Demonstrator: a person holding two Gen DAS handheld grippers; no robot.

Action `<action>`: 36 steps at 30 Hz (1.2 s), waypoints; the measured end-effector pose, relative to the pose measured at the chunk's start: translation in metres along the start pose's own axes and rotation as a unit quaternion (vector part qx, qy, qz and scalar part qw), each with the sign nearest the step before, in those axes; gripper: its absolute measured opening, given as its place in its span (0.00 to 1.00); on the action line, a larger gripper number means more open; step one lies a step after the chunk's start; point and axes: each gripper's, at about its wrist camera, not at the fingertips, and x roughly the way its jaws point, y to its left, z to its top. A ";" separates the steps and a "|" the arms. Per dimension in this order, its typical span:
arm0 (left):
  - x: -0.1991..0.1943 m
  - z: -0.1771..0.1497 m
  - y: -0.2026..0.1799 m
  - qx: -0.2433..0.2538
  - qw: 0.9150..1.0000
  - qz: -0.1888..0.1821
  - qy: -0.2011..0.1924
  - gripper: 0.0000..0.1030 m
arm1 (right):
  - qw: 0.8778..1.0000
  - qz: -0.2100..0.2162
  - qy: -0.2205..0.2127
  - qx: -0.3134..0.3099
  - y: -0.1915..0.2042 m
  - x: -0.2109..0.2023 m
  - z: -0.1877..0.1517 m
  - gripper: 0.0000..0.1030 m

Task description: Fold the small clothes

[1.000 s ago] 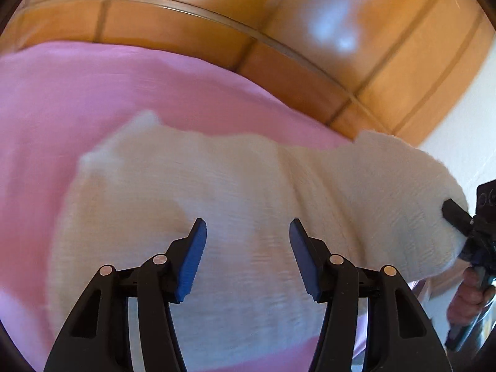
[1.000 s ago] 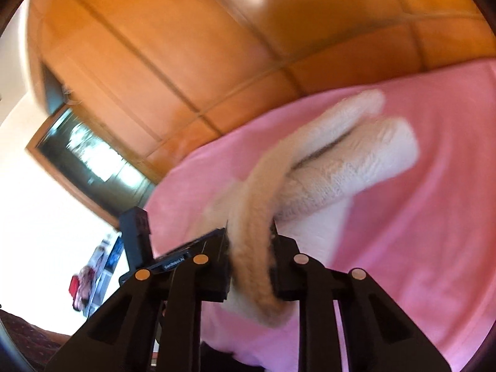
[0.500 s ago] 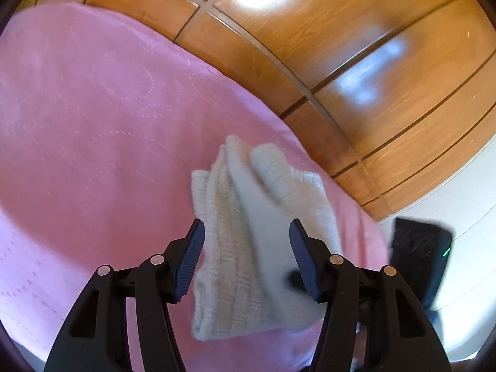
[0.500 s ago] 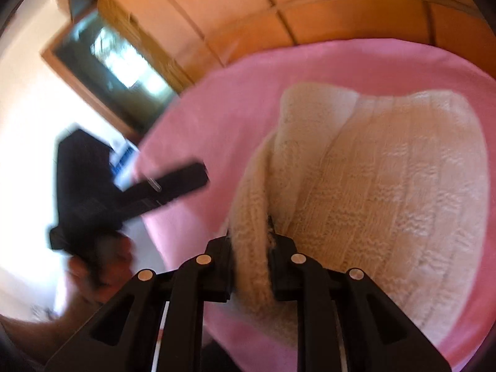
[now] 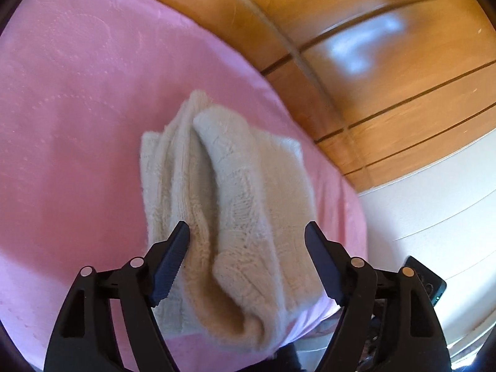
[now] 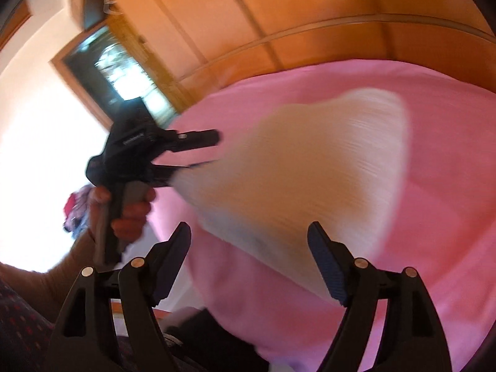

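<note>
A cream knitted garment (image 5: 235, 204) lies folded in thick layers on the pink bedspread (image 5: 77, 117). My left gripper (image 5: 246, 228) hovers over its near end. Its jaws are opening wide, the knit lies between and below them, and the pads do not press it. In the right wrist view the garment (image 6: 310, 167) is blurred by motion. My right gripper (image 6: 248, 226) is opening just in front of it with nothing gripped. The left gripper (image 6: 210, 150), held by a hand (image 6: 130, 214), reaches the garment's left edge there.
A wooden panelled headboard (image 5: 356, 31) runs behind the bed. A white wall (image 5: 434, 201) stands at the right, with the bed's edge close by. A dark-framed wooden door (image 6: 117, 71) and some coloured items (image 6: 74, 210) are off to the left.
The right gripper was shut on the garment's thick edge and has let it go, its jaws now wide. The left jaws widened too. The garment went from spread out to folded on the bed.
</note>
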 end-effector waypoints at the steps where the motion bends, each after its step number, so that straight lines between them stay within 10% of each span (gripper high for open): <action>1: 0.004 0.000 -0.001 0.005 1.000 0.006 0.006 0.72 | 1.000 -0.008 -0.003 0.008 -0.008 -0.010 -0.007 0.75; 3: 0.010 0.001 -0.010 0.030 0.999 0.035 0.010 0.30 | 0.999 -0.024 -0.009 0.020 -0.021 -0.016 -0.013 0.71; 9: 0.000 -0.008 -0.024 0.091 0.990 0.106 -0.009 0.12 | 0.999 -0.024 -0.023 0.015 -0.014 0.000 -0.004 0.51; 16: 0.009 -0.037 0.008 0.068 0.983 0.167 -0.024 0.16 | 0.994 -0.078 0.043 -0.066 0.008 0.058 -0.028 0.50; 24: -0.022 -0.027 -0.049 0.115 0.964 0.211 -0.112 0.30 | 0.994 -0.070 0.041 -0.076 0.009 0.039 -0.010 0.58; 36: 0.030 -0.009 -0.059 0.148 0.957 0.226 -0.108 0.31 | 0.992 -0.090 -0.074 0.056 -0.042 0.010 0.082 0.58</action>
